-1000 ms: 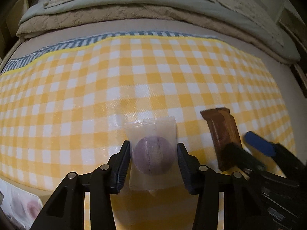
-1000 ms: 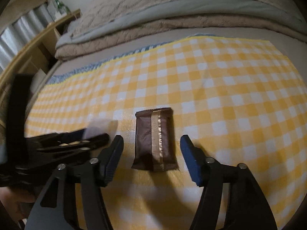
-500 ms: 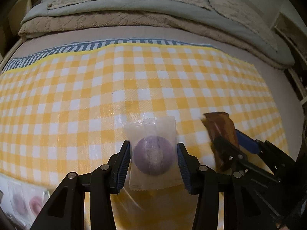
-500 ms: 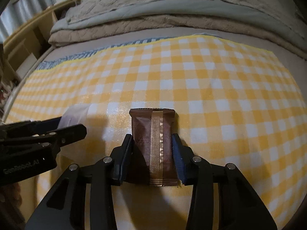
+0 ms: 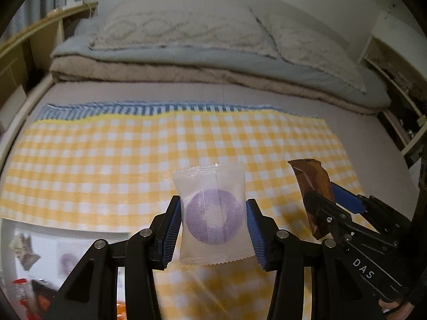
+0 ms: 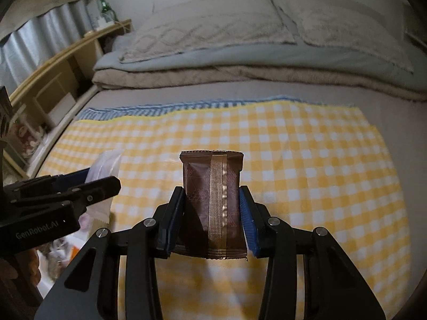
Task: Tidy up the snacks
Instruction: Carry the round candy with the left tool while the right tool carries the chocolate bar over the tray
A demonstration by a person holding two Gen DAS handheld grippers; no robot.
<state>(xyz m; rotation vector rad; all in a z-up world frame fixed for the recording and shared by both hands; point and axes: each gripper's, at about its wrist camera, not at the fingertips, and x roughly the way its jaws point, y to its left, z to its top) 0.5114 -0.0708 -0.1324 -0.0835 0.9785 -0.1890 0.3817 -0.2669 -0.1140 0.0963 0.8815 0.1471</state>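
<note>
My left gripper [image 5: 213, 210] is shut on a clear packet with a round purple snack [image 5: 212, 213] and holds it raised above the yellow checked cloth [image 5: 133, 160]. My right gripper [image 6: 212, 202] is shut on a brown snack packet with a gold seam [image 6: 213, 197], also lifted off the cloth. The right gripper with the brown packet [image 5: 312, 186] shows at the right of the left wrist view. The left gripper with the clear packet [image 6: 104, 165] shows at the left of the right wrist view.
The cloth [image 6: 307, 173] lies on a bed, with folded blankets [image 5: 186, 53] and pillows behind it. A wooden shelf [image 6: 61, 74] stands at the left. A white bin with several snack packets [image 5: 40, 261] sits below the cloth's near left edge.
The right gripper closed on the brown packet. Both grippers then lifted their packets off the cloth and drew back toward me.
</note>
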